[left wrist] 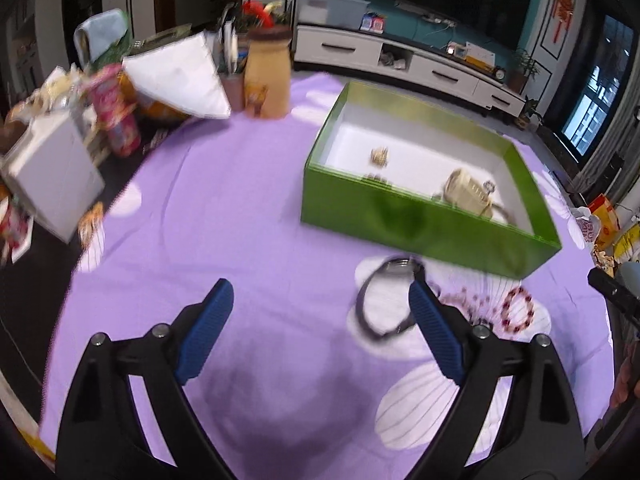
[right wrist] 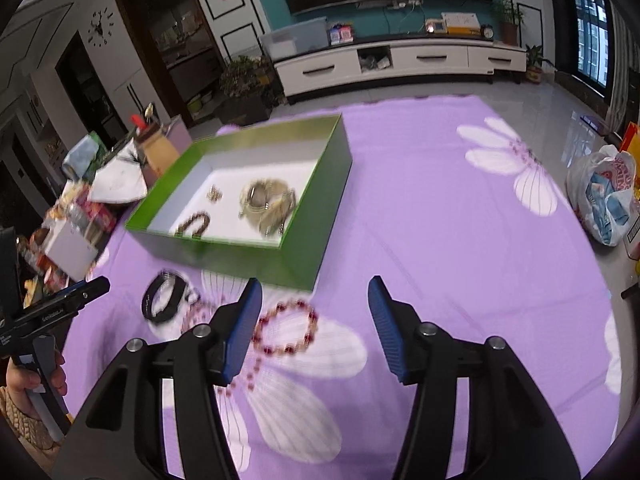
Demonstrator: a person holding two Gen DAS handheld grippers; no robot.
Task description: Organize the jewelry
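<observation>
Both grippers are hanging wide open over the purple cloth, left gripper [left wrist: 320,312] and right gripper [right wrist: 316,320], gripping nothing. Red bead bracelet [right wrist: 286,330] and black bangle [right wrist: 164,298] lie on the cloth just beside the green box [right wrist: 304,256], which holds what looks like gold chains [right wrist: 268,202], kinda blurry.

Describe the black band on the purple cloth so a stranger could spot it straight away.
Find the green box on the purple flowered cloth. Just outside its near wall lie three loose pieces. The black band is the leftmost, a solid dark loop, unlike the red bead bracelet and pale bead strand beside it.
</observation>
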